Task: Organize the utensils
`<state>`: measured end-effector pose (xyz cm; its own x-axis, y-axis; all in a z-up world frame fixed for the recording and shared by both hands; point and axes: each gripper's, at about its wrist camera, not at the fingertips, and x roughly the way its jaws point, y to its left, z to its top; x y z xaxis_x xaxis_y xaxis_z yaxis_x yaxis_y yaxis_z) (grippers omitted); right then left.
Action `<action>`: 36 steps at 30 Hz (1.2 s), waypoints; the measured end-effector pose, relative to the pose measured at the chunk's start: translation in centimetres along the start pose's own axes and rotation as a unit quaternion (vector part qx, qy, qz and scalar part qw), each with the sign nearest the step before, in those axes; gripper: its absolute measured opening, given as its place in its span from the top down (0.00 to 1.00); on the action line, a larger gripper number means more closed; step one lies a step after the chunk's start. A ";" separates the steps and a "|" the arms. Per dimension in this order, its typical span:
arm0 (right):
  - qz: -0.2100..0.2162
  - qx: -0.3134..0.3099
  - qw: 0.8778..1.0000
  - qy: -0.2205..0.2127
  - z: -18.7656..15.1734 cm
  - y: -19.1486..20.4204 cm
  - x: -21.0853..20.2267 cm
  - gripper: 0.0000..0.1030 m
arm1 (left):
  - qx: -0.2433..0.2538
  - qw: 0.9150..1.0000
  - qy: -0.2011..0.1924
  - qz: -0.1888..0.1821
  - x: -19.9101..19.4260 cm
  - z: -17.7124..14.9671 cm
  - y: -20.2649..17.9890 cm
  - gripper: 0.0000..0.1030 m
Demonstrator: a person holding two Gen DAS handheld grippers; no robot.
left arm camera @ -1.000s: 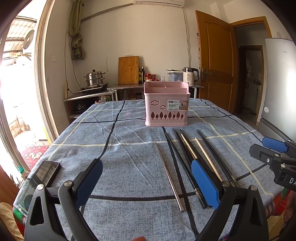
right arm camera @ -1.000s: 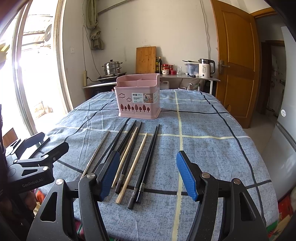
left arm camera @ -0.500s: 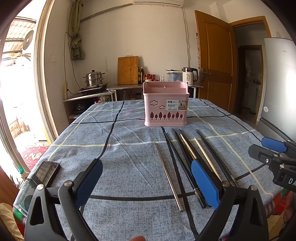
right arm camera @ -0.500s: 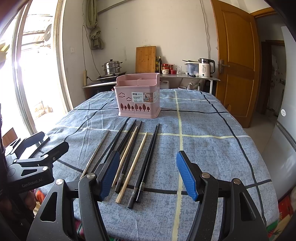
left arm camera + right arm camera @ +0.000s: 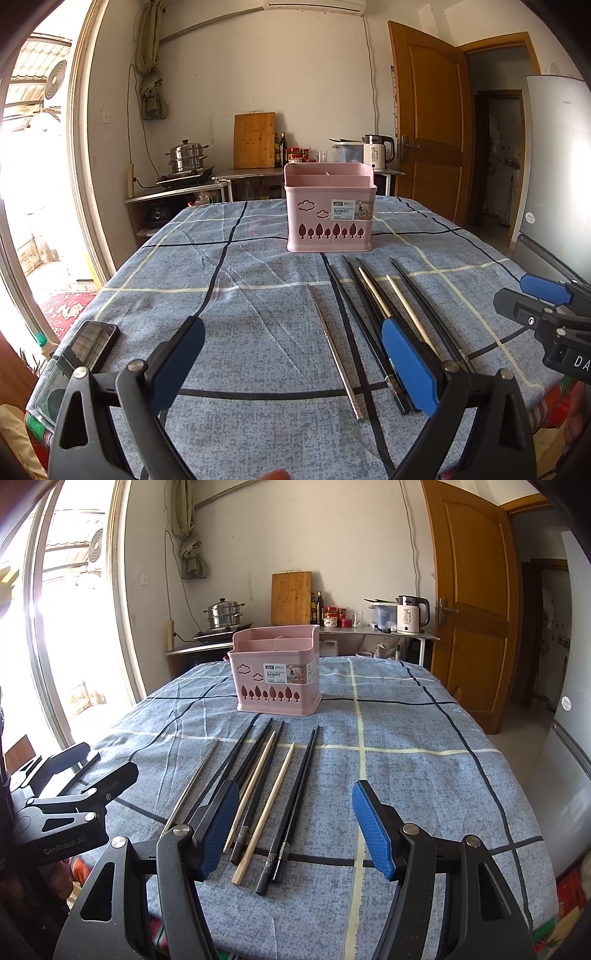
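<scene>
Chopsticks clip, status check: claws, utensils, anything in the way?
Left claw open, right claw open, both empty. Chopsticks flat on the tablecloth, none in the pink basket. Phone at table edge, clear of path.

A pink basket (image 5: 330, 218) with tree cutouts stands upright, far ahead of the left gripper (image 5: 291, 362). Chopsticks (image 5: 273, 786), black, wooden and 1 metal, lie roughly parallel between them, pointing toward the basket.
</scene>
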<state>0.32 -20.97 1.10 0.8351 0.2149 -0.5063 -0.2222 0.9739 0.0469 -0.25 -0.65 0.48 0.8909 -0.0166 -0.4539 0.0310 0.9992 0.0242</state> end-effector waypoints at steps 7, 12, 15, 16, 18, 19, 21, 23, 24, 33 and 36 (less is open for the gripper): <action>0.000 0.000 1.000 0.000 0.0 0.0 0.0 0.38 | 0.000 1.000 0.000 0.000 -0.1 0.0 -0.1 0.05; 0.001 0.001 1.000 0.000 0.0 0.0 0.0 0.38 | 0.000 1.000 0.002 -0.001 0.0 0.0 -0.1 0.05; 0.001 0.001 1.000 0.001 0.0 0.0 0.0 0.38 | 0.000 1.000 0.003 -0.001 0.0 0.0 -0.1 0.05; 0.001 0.001 1.000 0.001 0.0 0.0 0.0 0.38 | 0.000 1.000 0.004 -0.002 0.1 0.0 -0.1 0.05; 0.002 0.002 1.000 0.003 0.0 0.0 0.2 0.38 | -0.001 1.000 0.006 -0.002 0.3 0.1 0.0 0.05; 0.002 0.002 1.000 0.003 -0.1 -0.1 0.3 0.38 | -0.001 1.000 0.007 -0.003 0.4 0.1 0.0 0.05; 0.002 0.002 1.000 0.005 -0.1 -0.2 0.5 0.38 | -0.001 1.000 0.010 -0.004 0.7 0.1 0.1 0.05; 0.003 0.003 1.000 0.008 -0.1 -0.3 0.7 0.38 | 0.000 1.000 0.014 -0.004 1.0 0.2 0.1 0.05; 0.005 0.005 1.000 0.010 -0.1 -0.5 0.9 0.38 | 0.001 1.000 0.016 -0.003 1.3 0.3 0.1 0.05; 0.013 -0.002 0.999 0.035 1.3 -1.4 3.6 0.38 | -0.005 0.998 0.061 -0.029 5.5 1.4 0.8 0.05; 0.011 -0.005 0.999 0.046 2.2 -1.8 4.9 0.38 | -0.009 0.995 0.088 -0.039 7.5 1.9 1.1 0.10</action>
<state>5.96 -21.48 0.45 0.7800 0.2271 -0.5831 -0.2451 0.9683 0.0493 7.35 0.23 -1.19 0.7934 -0.0888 -0.6021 0.0874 0.9957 -0.0317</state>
